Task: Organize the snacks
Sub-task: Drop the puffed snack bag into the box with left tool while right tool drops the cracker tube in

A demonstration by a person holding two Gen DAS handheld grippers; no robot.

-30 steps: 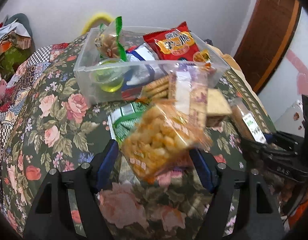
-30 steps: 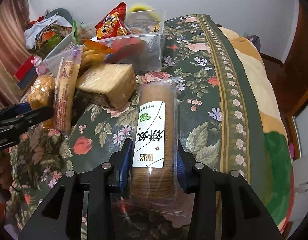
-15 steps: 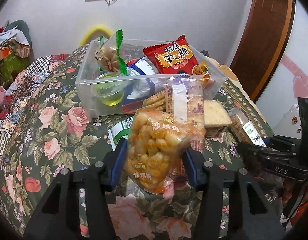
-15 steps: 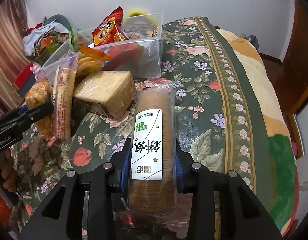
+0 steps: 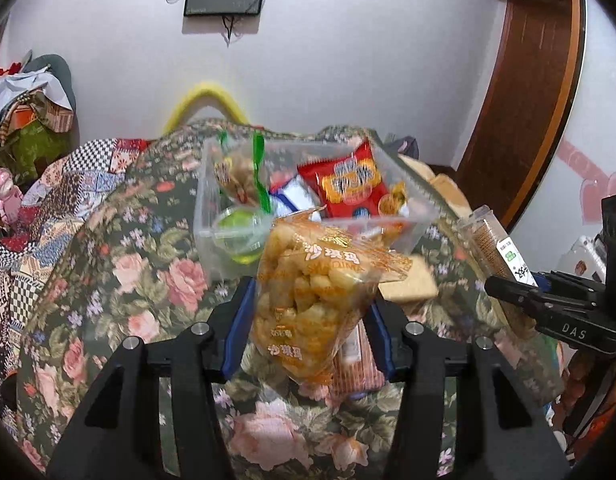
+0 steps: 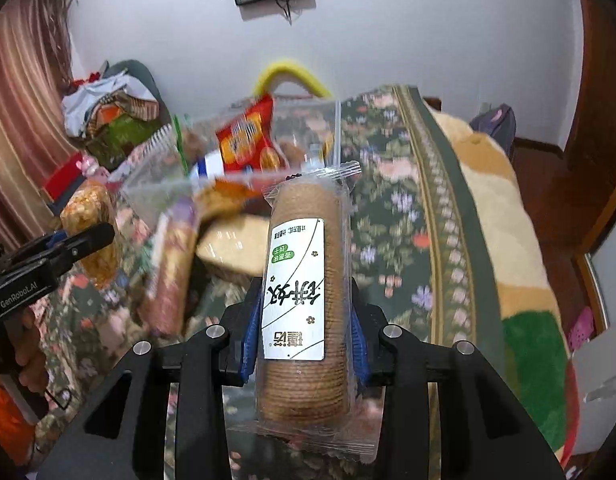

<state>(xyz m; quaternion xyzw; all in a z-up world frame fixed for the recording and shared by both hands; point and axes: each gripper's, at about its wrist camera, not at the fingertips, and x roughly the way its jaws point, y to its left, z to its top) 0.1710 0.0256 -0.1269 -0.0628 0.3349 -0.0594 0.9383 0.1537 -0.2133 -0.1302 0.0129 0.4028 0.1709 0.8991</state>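
My left gripper (image 5: 310, 300) is shut on an orange bag of puffed snacks (image 5: 320, 264), held clear of the floral cover. Just beyond it stands the clear plastic box (image 5: 212, 216) with a red snack bag (image 5: 348, 184), a green jelly cup (image 5: 244, 236) and a green-striped bag (image 5: 240, 172) inside. My right gripper (image 6: 306, 304) is shut on a sleeve of round brown biscuits (image 6: 304, 240) with a white label, lifted in front of the same box (image 6: 308, 136). Each gripper shows in the other's view: the left gripper (image 6: 88, 240) at the left, the right gripper (image 5: 508, 288) at the right.
A long cracker pack (image 6: 172, 264) and a block of wafers (image 6: 236, 244) lie on the floral bed cover (image 5: 120, 280) before the box. Clothes (image 6: 108, 120) are piled at the far left. The bed's edge (image 6: 508, 240) drops off at the right, beside a wooden door (image 5: 528, 100).
The left jaws closed on the orange bag, then lifted it off the cover. The right gripper rose with the biscuit sleeve. Both views now tilt up toward the wall.
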